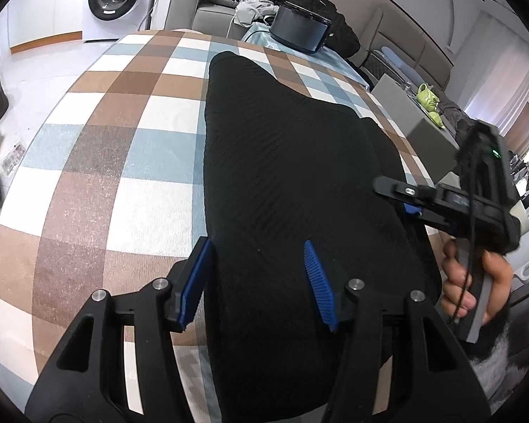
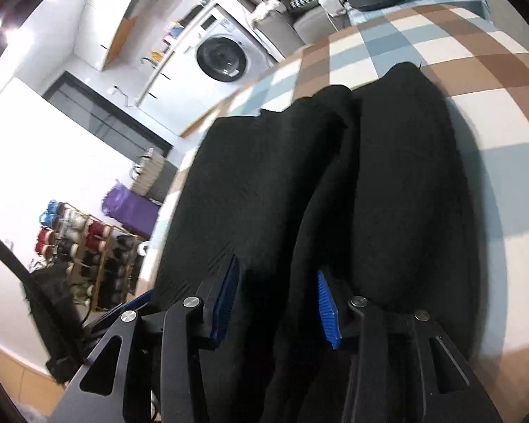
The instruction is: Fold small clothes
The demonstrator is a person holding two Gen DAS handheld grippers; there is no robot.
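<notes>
Left wrist view: my left gripper [image 1: 257,282] spread wide, empty, straddling left edge of black knit garment [image 1: 292,176]. Garment lies on checked tablecloth [image 1: 116,134], long axis running away from my fingers. My right gripper [image 1: 402,197] low at garment's right edge, fingers parted, nothing pinched. Right wrist view: cloth ridge between pads. No readable labels or writing.

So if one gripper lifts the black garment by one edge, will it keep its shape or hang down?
The black garment will probably hang limp: it lies in soft folds on the checked tablecloth. Its ribbed knit looks fairly thick, so it may feel slightly heavy. The texture should grip the left gripper's ridged blue pads rather than slip.
</notes>
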